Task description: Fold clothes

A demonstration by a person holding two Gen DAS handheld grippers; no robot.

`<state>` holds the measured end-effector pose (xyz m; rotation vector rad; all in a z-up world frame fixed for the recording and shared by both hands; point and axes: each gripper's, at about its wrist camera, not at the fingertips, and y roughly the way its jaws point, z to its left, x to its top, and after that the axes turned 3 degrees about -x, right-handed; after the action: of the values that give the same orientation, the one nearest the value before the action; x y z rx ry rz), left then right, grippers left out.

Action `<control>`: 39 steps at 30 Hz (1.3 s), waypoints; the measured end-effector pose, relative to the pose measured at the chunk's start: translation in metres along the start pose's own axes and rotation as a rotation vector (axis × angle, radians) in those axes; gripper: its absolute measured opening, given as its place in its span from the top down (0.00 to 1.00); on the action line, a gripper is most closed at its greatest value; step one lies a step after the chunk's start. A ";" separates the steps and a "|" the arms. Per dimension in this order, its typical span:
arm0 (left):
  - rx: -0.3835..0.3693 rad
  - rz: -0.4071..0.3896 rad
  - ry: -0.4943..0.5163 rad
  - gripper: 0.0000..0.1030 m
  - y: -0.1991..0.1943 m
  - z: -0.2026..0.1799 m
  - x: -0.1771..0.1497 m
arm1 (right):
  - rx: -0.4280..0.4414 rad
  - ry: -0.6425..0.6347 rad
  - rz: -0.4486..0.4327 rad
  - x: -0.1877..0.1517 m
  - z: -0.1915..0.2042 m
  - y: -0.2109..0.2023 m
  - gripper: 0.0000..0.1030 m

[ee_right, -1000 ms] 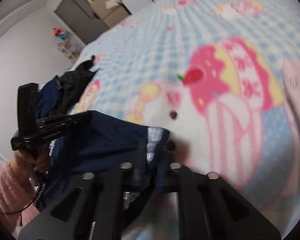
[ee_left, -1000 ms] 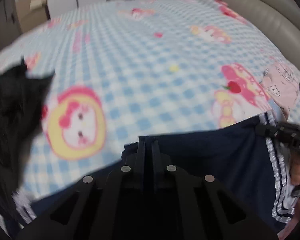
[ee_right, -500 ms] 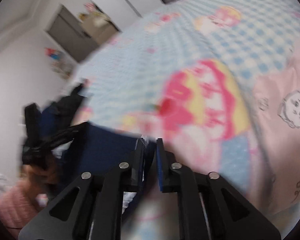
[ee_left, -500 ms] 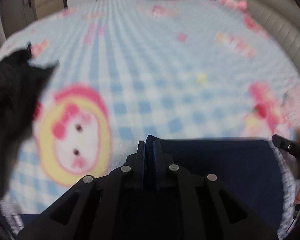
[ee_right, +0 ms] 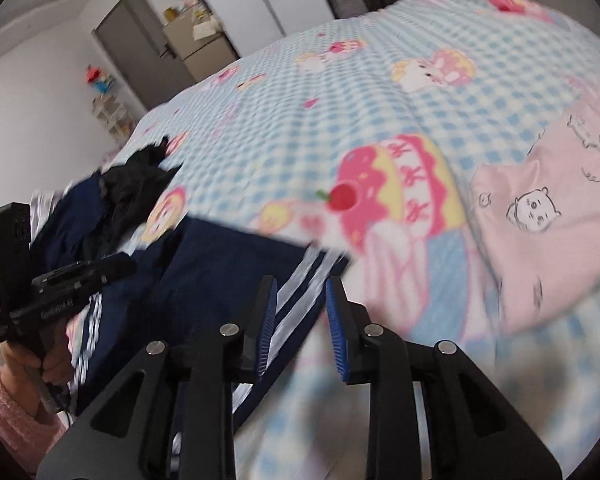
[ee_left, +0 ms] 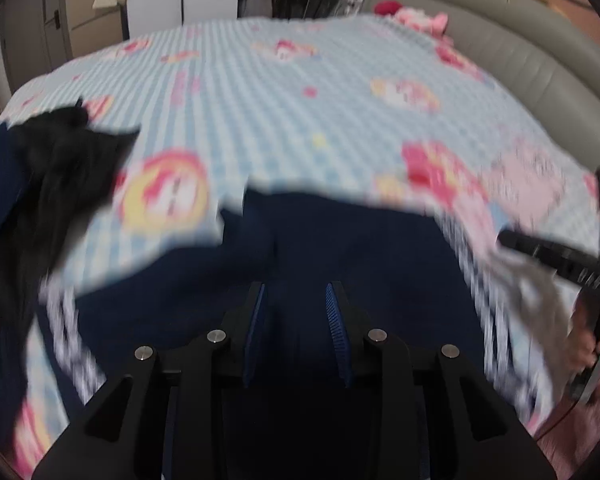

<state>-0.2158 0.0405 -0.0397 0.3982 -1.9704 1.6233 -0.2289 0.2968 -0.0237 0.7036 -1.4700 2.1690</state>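
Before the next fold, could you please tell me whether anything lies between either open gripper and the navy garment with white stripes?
Nothing visible does: the navy striped garment lies directly under the left gripper and right gripper.

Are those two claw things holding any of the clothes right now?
No. Both the left gripper and right gripper are open over the navy garment, gripping nothing.

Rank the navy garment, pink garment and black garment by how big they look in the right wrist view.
1. Navy garment, though it lies nearest the camera.
2. Pink garment, cut off at the frame edge, so unsure.
3. Black garment, farthest and partly hidden.
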 end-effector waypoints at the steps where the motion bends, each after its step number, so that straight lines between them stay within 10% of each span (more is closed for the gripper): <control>1: 0.016 0.010 0.000 0.68 -0.005 -0.001 -0.013 | -0.001 -0.015 -0.002 -0.008 0.009 -0.007 0.76; 10: -0.079 0.021 -0.129 0.64 -0.053 0.018 -0.090 | 0.145 -0.102 0.053 -0.083 0.086 -0.031 0.75; 14: -0.083 0.077 -0.141 0.63 -0.034 0.021 -0.102 | 0.048 -0.174 0.145 -0.107 0.102 0.003 0.75; 18: -0.136 -0.058 -0.246 0.63 -0.060 0.034 -0.104 | 0.008 -0.182 0.054 -0.110 0.095 -0.006 0.75; 24: -0.065 -0.158 -0.312 0.63 -0.107 0.060 -0.122 | 0.027 -0.126 -0.075 -0.113 0.081 -0.059 0.63; 29: -0.053 -0.117 -0.351 0.63 -0.113 0.066 -0.160 | 0.072 -0.132 -0.005 -0.131 0.093 -0.058 0.63; 39: 0.082 -0.032 -0.290 0.61 -0.093 0.055 -0.167 | -0.147 -0.098 0.008 -0.127 0.080 -0.034 0.63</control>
<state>-0.0422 -0.0528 -0.0689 0.7291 -2.0961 1.7080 -0.0952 0.2259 -0.0532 0.7625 -1.6646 2.0332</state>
